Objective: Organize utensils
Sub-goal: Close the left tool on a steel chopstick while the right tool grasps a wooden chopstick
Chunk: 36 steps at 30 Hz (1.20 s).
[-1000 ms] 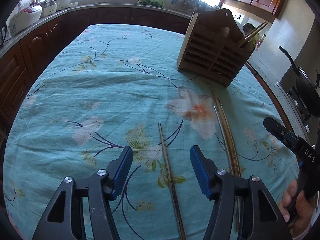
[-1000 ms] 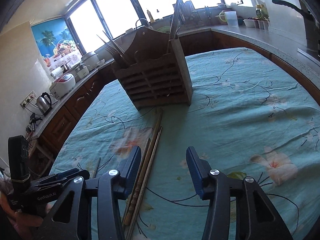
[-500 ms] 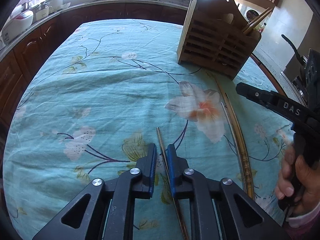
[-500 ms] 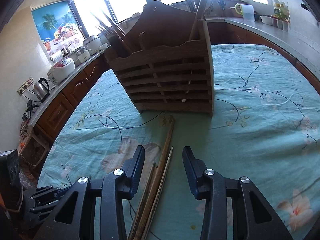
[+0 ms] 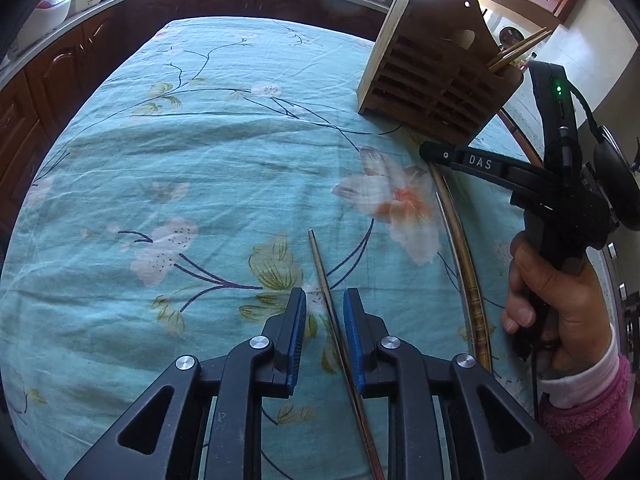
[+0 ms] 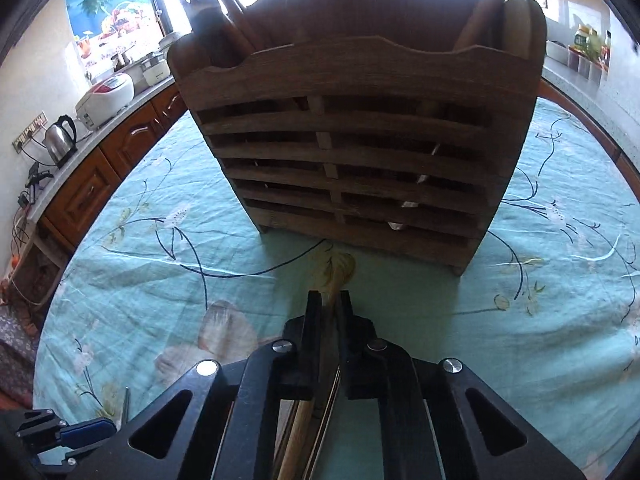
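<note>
Chopstick [image 5: 325,276] lies flat on cloth-covered surface [image 5: 168,168], between left gripper [image 5: 325,312] fingers, which are spread with a gap either side. Right gripper [image 6: 329,312] fingers clenched on wooden utensil handle [image 6: 334,280], right in front of slatted wooden holder [image 6: 360,152].

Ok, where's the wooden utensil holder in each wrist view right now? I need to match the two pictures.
Left wrist view: the wooden utensil holder stands at upper right on the tablecloth, beyond the right gripper's arm.
Right wrist view: the holder fills the upper centre, slatted front facing the camera, just past the right gripper.
Shared landmark: the white rice cooker on the counter, at the left in both views.
</note>
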Each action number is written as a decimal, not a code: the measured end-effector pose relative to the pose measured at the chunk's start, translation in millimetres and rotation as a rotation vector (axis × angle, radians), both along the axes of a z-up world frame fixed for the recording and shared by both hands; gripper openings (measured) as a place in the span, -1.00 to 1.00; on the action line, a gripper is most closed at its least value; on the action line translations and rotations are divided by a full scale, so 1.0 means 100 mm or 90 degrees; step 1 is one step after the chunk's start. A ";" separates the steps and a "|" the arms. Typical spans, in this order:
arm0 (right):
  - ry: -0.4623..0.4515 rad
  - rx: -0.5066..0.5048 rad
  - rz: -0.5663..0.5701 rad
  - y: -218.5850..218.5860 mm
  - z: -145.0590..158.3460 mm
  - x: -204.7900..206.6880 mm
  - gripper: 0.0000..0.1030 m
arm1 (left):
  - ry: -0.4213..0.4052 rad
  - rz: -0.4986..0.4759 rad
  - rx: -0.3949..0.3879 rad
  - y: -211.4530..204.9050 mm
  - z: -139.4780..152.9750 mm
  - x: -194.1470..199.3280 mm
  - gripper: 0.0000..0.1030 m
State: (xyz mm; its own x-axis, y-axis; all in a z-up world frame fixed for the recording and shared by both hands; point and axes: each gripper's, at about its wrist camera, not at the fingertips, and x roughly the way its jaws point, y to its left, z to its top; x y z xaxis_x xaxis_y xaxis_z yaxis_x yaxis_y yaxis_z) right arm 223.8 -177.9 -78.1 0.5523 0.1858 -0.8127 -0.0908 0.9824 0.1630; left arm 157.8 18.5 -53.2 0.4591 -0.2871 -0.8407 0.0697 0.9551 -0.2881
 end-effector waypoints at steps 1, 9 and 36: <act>-0.008 0.009 -0.002 -0.02 0.04 -0.04 -0.87 | -0.002 -0.001 0.003 0.00 0.00 0.00 -0.63; -0.065 0.073 -0.008 -0.39 0.52 -0.65 -0.89 | -0.030 -0.009 0.039 -0.13 0.00 -0.02 -0.64; 0.007 -0.058 0.014 -0.42 0.04 -0.85 -0.88 | -0.041 -0.057 0.088 -0.39 -0.02 0.21 -0.95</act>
State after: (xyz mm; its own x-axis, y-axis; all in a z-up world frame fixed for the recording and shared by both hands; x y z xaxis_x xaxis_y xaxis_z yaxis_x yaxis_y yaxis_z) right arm 138.3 -219.7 -73.8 0.5396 0.1232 -0.8329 -0.1118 0.9910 0.0742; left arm 179.1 -20.8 -55.6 0.4912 -0.2120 -0.8448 0.1696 0.9746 -0.1460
